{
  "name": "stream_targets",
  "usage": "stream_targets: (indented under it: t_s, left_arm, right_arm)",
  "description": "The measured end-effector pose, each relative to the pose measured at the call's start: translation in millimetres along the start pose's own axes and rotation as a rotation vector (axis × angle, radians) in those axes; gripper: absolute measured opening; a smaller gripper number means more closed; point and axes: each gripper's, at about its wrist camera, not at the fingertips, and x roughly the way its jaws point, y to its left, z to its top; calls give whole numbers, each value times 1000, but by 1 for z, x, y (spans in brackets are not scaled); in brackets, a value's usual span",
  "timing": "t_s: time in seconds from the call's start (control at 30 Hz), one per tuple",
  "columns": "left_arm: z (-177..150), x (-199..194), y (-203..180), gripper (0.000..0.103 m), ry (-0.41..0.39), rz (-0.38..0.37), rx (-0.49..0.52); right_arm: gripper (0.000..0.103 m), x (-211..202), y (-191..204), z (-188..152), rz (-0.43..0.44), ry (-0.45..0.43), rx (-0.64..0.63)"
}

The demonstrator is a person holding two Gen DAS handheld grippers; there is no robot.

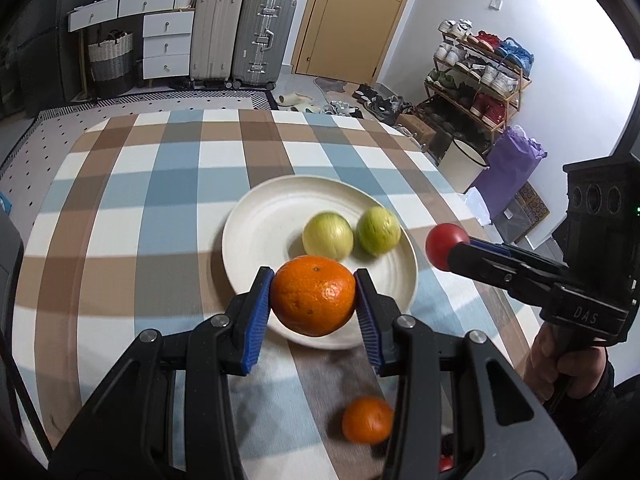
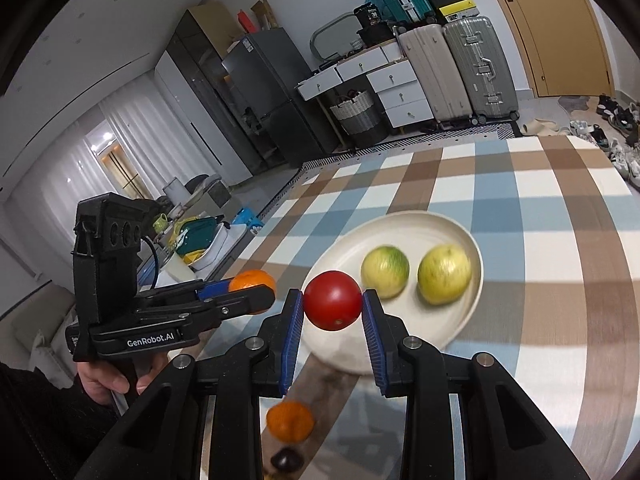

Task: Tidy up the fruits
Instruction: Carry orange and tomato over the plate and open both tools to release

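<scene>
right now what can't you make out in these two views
- Dark object, right wrist view: blurred, cut by the bottom edge, unidentifiable.
- Red bit, left wrist view: mostly hidden behind the left gripper's frame.
- Small orange on the cloth: partly covered by that frame; blurred in both views.

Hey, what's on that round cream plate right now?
Two yellow-green round fruits lie side by side on the round cream plate. The large orange in the left gripper covers the plate's near edge, so anything there is hidden.
</scene>
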Motion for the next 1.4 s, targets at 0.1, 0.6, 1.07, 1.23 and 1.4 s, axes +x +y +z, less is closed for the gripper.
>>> stream_targets:
  t_s: [0.1,0.6,1.07,1.23,1.4]
  left_arm:
    - [16,11,1,37,10,-19,-8]
    - [81,86,11,37,58,-17,-17]
    - [95,132,6,37,99,-47,-5]
    - [94,143,7,37,104,-44,-14]
    - [93,151,7,38,118,-53,-13]
  right_arm:
    - [30,10,-7,15,19,-5,8]
    - [30,58,-50,56,-34,37,53]
    - [30,81,-70,56,-72,83,59]
    - [30,85,-75,55,-79,90,59]
    - [31,88,-79,53,-90,98,73]
